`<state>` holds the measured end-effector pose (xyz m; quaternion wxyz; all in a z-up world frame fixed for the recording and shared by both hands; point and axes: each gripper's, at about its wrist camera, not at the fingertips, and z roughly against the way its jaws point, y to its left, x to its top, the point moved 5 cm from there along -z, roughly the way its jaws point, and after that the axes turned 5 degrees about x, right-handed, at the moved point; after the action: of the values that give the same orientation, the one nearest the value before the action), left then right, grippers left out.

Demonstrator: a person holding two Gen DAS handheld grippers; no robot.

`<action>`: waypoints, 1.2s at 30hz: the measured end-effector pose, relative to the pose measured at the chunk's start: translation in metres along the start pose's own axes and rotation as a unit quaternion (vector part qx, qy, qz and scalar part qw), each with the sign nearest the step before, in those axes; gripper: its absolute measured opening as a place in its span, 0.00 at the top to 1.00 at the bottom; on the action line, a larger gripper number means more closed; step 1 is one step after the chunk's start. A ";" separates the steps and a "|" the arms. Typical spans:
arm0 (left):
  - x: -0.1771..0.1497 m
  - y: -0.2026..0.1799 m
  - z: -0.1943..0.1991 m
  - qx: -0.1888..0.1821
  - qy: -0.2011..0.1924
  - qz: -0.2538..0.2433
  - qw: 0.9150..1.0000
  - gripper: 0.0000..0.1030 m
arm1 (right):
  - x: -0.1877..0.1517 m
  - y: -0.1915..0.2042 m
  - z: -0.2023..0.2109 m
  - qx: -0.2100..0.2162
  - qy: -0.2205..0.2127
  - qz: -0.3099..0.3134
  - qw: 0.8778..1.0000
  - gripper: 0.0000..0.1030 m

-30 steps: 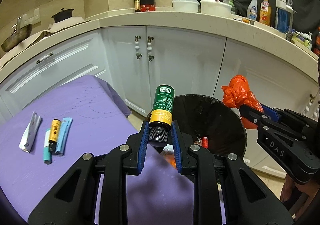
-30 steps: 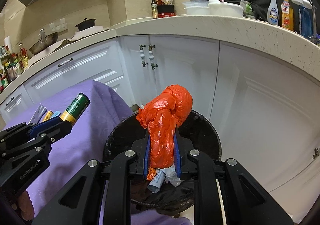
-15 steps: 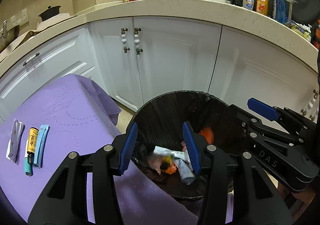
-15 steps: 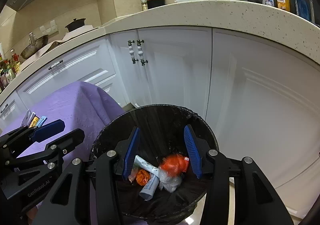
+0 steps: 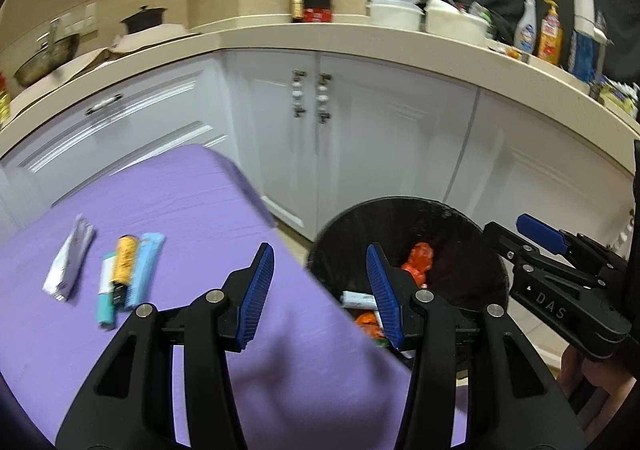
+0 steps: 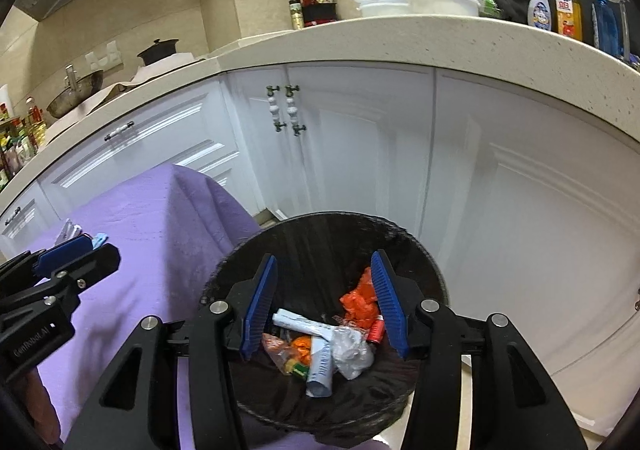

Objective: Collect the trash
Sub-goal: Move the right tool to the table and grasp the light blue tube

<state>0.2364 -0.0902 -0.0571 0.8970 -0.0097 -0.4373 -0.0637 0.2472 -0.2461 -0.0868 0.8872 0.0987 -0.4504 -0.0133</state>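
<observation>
A black-lined trash bin (image 6: 320,228) stands on the floor beside the purple-covered table (image 5: 192,201). It holds the orange plastic bag (image 6: 360,300), white tubes and other scraps. My right gripper (image 6: 324,300) is open and empty above the bin; it also shows in the left wrist view (image 5: 538,236). My left gripper (image 5: 320,286) is open and empty over the table's edge next to the bin (image 5: 452,209). On the table lie a white wrapper (image 5: 70,256), a yellow tube (image 5: 124,260), a light blue wrapper (image 5: 144,270) and a teal tube (image 5: 105,300).
White kitchen cabinets (image 6: 360,137) curve behind the bin under a pale countertop (image 6: 400,33) with bottles and bowls. The table's corner drapes down close to the bin. My left gripper shows at the left of the right wrist view (image 6: 60,254).
One second ago my left gripper held a green bottle and my right the orange bag. Both opened and dropped them into the bin. My left gripper has since swung left toward the table.
</observation>
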 end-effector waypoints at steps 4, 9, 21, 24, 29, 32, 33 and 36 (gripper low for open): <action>-0.006 0.032 0.012 0.024 0.000 0.022 0.999 0.54 | 0.001 0.025 -0.001 0.019 0.001 0.012 1.000 0.52; -0.018 0.085 0.027 0.063 0.003 0.060 0.996 0.54 | 0.001 0.065 -0.004 0.050 0.003 0.034 0.998 0.51; -0.055 0.204 0.056 0.155 0.016 0.128 0.979 0.54 | -0.009 0.175 -0.024 0.124 0.027 0.094 0.987 0.50; -0.062 0.225 0.062 0.168 0.017 0.140 0.976 0.54 | -0.012 0.196 -0.029 0.136 0.035 0.106 0.984 0.50; -0.076 0.254 0.069 0.183 0.022 0.159 0.970 0.53 | -0.020 0.227 -0.043 0.144 0.054 0.126 0.980 0.50; -0.086 0.271 0.072 0.190 0.025 0.172 0.966 0.51 | -0.027 0.241 -0.052 0.143 0.069 0.134 0.978 0.50; -0.088 0.276 0.073 0.193 0.025 0.176 0.965 0.47 | -0.029 0.244 -0.055 0.142 0.072 0.135 0.978 0.50; -0.094 0.289 0.075 0.196 0.027 0.188 0.962 0.47 | -0.034 0.253 -0.063 0.127 0.087 0.144 0.977 0.50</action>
<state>0.1557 0.2122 -0.0734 0.8886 0.0859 -0.4072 0.1927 0.2613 0.0158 -0.1031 0.8959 0.1453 -0.3788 0.1810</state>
